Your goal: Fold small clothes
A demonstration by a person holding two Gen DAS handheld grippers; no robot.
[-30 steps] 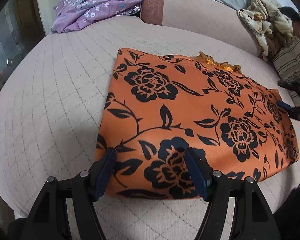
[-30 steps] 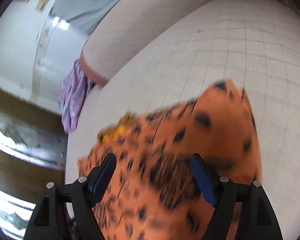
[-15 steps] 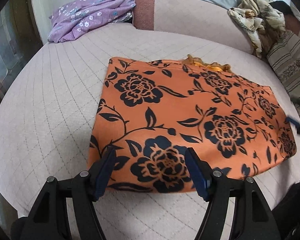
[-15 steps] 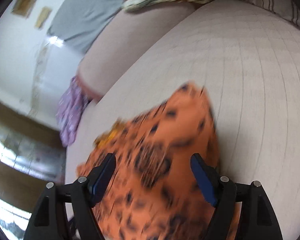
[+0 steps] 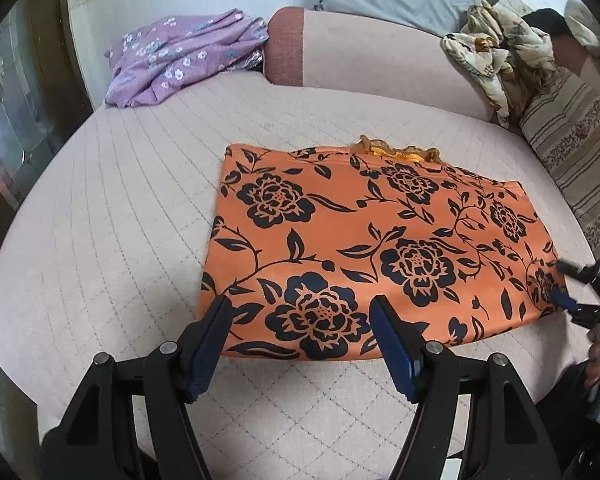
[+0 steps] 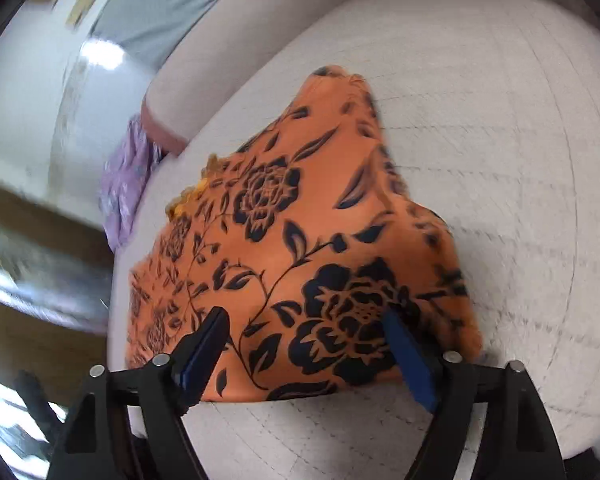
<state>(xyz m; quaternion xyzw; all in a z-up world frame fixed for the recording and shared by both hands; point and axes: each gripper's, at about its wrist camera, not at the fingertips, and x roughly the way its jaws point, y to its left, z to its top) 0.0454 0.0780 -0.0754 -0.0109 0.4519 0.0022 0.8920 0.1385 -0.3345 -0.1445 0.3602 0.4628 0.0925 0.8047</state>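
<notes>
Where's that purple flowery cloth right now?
In the left wrist view the purple flowery cloth lies bunched at the far left of the quilted cushion, beside the reddish bolster end, well apart from the orange garment.

Right tongs (image 5: 568,288) half cut off

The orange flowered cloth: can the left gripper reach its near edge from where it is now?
Probably yes. The left gripper is open, its fingers straddle the near edge of the orange cloth, and nothing lies between them on the cushion.
</notes>
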